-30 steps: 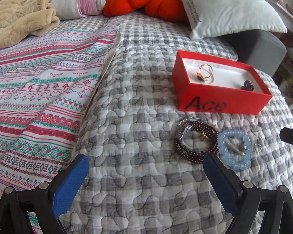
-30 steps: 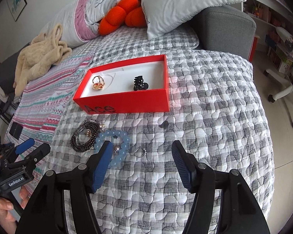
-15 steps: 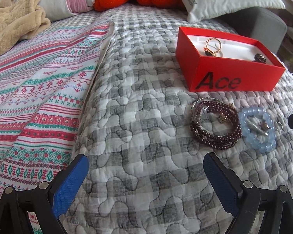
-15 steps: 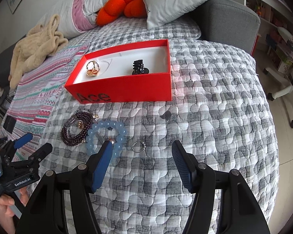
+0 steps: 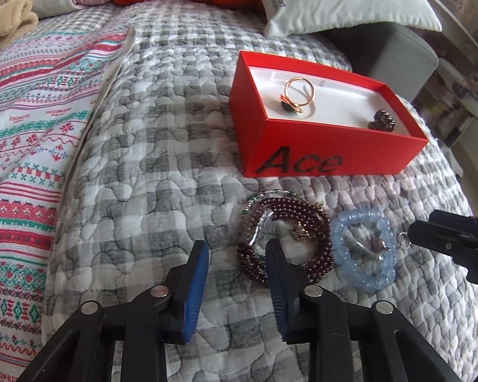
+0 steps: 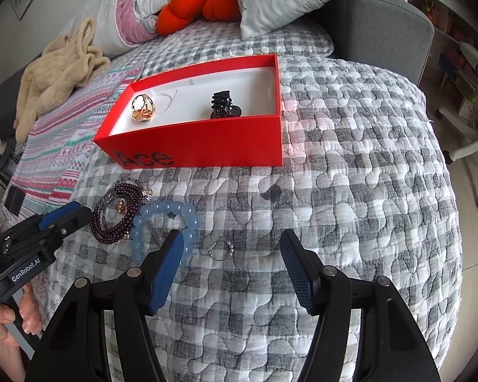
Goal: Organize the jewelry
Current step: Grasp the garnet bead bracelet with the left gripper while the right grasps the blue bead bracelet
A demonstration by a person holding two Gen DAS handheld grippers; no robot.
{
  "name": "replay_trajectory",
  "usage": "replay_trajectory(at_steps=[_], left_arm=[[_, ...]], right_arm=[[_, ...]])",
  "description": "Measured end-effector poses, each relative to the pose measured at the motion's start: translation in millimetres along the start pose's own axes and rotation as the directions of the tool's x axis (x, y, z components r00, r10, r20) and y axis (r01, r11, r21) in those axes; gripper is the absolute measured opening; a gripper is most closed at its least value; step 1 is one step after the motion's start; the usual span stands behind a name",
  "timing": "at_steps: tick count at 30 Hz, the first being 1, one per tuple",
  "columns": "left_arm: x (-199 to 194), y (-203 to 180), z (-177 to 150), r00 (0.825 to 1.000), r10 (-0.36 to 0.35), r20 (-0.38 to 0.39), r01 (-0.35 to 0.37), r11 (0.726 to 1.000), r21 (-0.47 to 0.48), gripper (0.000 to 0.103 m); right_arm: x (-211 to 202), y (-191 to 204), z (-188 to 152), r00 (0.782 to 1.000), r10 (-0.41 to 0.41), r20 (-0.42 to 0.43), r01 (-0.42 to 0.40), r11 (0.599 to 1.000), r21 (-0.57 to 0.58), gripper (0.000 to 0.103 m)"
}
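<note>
A red "Ace" box (image 5: 331, 156) (image 6: 207, 146) sits on the grey checked quilt, holding a gold ring (image 5: 298, 94) (image 6: 143, 108) and a black hair clip (image 5: 382, 119) (image 6: 223, 106). In front of it lie a dark red bead bracelet (image 5: 286, 235) (image 6: 118, 213), a light blue bead bracelet (image 5: 363, 251) (image 6: 162, 222) and a small silver ring (image 6: 221, 248). My left gripper (image 5: 235, 248) is partly closed and empty, just short of the red bracelet's near left edge. My right gripper (image 6: 231, 242) is open and empty, its fingers either side of the silver ring.
A striped patterned blanket (image 5: 25, 133) covers the bed's left side. Pillows, an orange cushion (image 6: 194, 3) and a beige throw (image 6: 57, 73) lie at the back. A grey headboard (image 6: 382, 22) and the bed's right edge with floor beyond (image 6: 474, 191) are at the right.
My left gripper's jaws have narrowed a lot and it has moved right toward the red bracelet. My right gripper has moved forward over the silver ring and stays open.
</note>
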State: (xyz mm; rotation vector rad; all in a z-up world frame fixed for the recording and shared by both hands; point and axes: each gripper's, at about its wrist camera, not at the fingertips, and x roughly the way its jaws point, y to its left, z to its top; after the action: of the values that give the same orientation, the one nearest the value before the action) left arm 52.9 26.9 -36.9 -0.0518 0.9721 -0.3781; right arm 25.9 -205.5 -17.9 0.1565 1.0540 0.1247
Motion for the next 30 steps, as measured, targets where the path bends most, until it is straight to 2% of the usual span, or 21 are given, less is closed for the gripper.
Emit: replay_trajectory(at_steps=[4, 9, 11, 12, 16, 21, 26, 30], left_arm=[[8.7, -9.2, 0.8, 1.000, -0.006, -0.026, 0.007, 1.000, 0.029, 0.020], [13.8, -16.0, -0.2, 0.999, 0.038, -0.038, -0.036, 0.998, 0.059, 0.015], [14.2, -16.1, -0.7, 0.998, 0.056, -0.035, -0.054, 0.996, 0.066, 0.006], [13.9, -16.7, -1.1, 0.997, 0.063, -0.033, -0.061, 0.996, 0.068, 0.005], [8.1, -16.5, -0.9, 0.998, 0.050, -0.023, -0.049, 0.997, 0.059, 0.004], [-5.9, -16.9, 0.5, 1.000, -0.004, -0.003, 0.004, 0.999, 0.042, 0.000], [-20.0, -17.5, 3.5, 0.999, -0.039, 0.033, 0.038, 0.999, 0.036, 0.000], [-27.0, -16.4, 6.4, 0.997, -0.059, 0.052, 0.057, 0.998, 0.027, 0.000]], right_arm=[[-1.6, 0.7, 4.3, 1.000, 0.007, 0.016, -0.006, 1.000, -0.017, 0.066], [-0.9, -1.5, 6.7, 1.000, 0.003, 0.019, -0.003, 1.000, -0.007, 0.066], [-0.5, -2.1, 6.7, 1.000, 0.003, 0.017, -0.003, 1.000, -0.006, 0.066], [-0.5, -2.2, 6.7, 1.000, 0.003, 0.017, -0.002, 1.000, -0.006, 0.066], [-0.2, -2.2, 6.5, 1.000, 0.003, 0.021, -0.002, 1.000, -0.012, 0.066], [-1.1, -2.4, 8.0, 1.000, 0.009, 0.026, -0.009, 1.000, -0.004, 0.065], [0.6, 0.0, 11.8, 1.000, 0.019, 0.022, -0.019, 1.000, -0.007, 0.056], [5.5, 4.7, 14.3, 0.999, 0.030, 0.010, -0.030, 0.999, -0.011, 0.045]])
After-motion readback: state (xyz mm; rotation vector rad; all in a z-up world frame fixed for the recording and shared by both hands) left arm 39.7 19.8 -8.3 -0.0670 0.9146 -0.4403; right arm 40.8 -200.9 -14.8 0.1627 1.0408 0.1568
